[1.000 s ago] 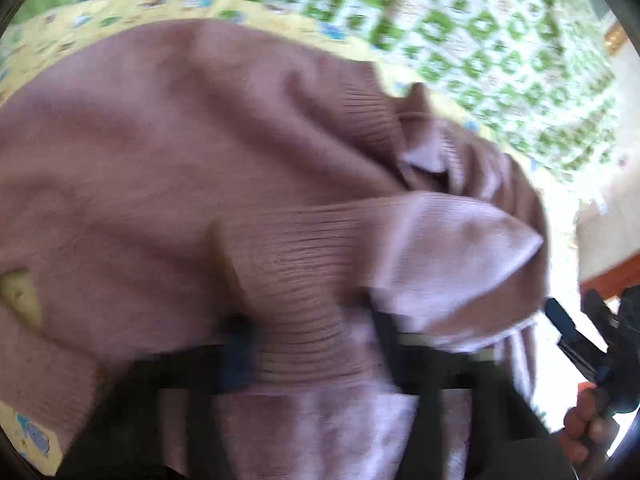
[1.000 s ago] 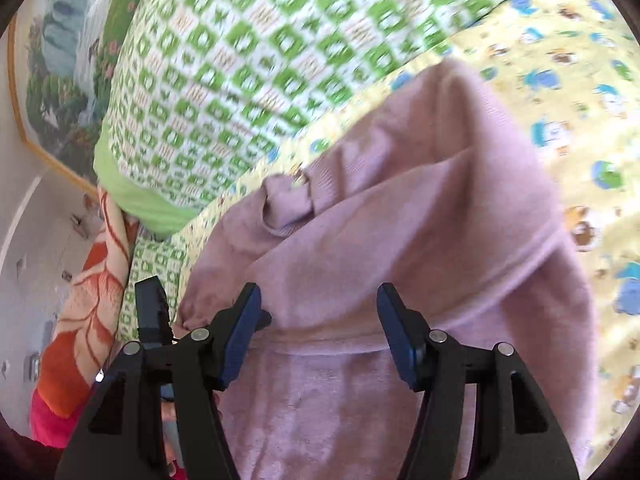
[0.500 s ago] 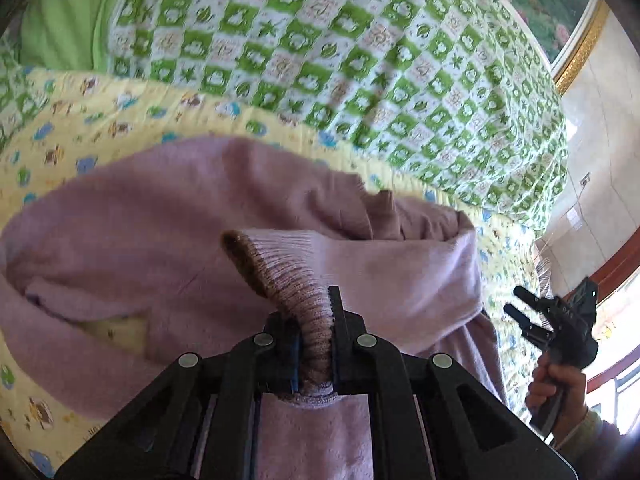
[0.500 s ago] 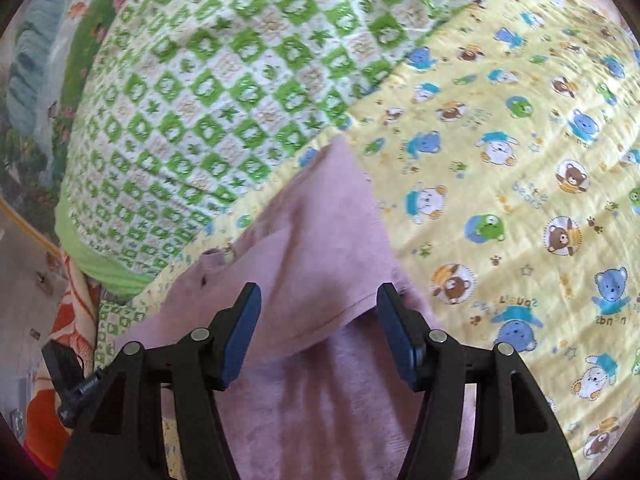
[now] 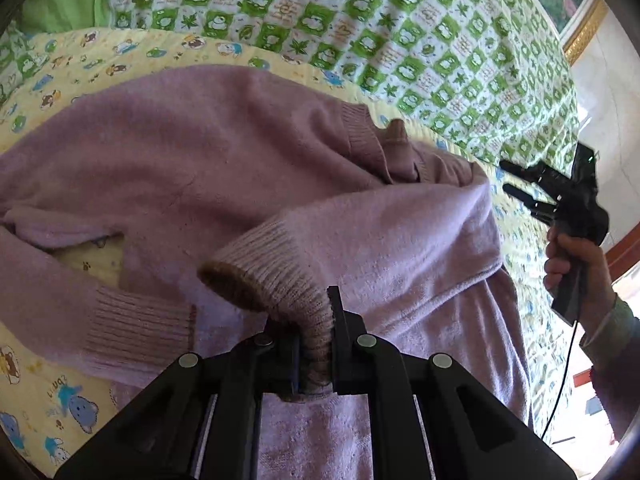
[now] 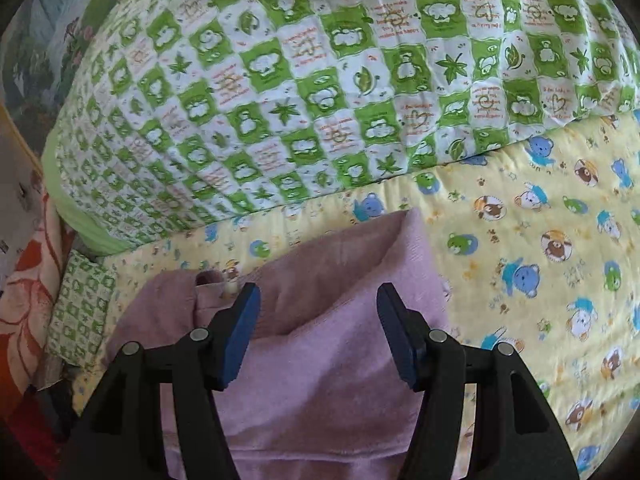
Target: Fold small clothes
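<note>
A small lilac knit sweater [image 5: 208,168] lies on a yellow cartoon-print sheet [image 5: 48,396]. My left gripper [image 5: 314,332] is shut on the ribbed cuff [image 5: 272,268] of one sleeve, which is drawn across the sweater's body. The other cuff [image 5: 136,320] lies at the left. My right gripper [image 6: 318,320] is open and empty, held above the sweater's edge [image 6: 320,380]. It also shows in the left wrist view [image 5: 532,192], raised at the right in a hand, apart from the sweater.
A green-and-white checked quilt [image 6: 300,80] is bunched along the far side of the sheet [image 6: 540,260]. An orange floral fabric [image 6: 24,300] lies at the left edge of the right wrist view. A wall and picture frame [image 5: 584,20] stand behind.
My left gripper closed on the sleeve cuff and has pulled it over the sweater. My right gripper has lifted up and away from the sweater, staying open.
</note>
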Action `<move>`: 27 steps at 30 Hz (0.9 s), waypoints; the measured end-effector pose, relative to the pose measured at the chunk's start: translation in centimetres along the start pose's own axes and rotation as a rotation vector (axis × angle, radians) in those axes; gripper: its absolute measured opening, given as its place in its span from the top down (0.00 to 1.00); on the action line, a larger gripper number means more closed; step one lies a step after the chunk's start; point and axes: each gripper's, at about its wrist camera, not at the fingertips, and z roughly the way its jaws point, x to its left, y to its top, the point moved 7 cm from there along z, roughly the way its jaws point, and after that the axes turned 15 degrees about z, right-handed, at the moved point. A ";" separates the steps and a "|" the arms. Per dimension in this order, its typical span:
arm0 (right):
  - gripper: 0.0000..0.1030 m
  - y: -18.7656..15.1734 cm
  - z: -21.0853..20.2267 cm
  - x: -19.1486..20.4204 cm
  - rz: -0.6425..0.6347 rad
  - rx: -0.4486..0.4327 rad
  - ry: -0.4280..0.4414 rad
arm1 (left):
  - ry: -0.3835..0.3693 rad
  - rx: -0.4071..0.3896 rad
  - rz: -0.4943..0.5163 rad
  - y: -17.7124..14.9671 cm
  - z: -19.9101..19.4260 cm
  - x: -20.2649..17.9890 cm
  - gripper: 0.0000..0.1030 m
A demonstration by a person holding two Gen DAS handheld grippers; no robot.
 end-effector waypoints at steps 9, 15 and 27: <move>0.40 1.3 4.0 -6.8 0.125 0.091 -0.069 | 0.037 -0.012 -0.015 1.3 0.7 1.2 0.91; 0.89 -0.6 4.9 -5.6 0.104 0.174 0.052 | 0.047 0.015 -0.003 1.0 1.6 1.0 0.92; 0.89 1.5 2.2 -8.8 0.147 0.077 -0.069 | 0.049 0.059 0.071 4.3 5.5 1.2 0.93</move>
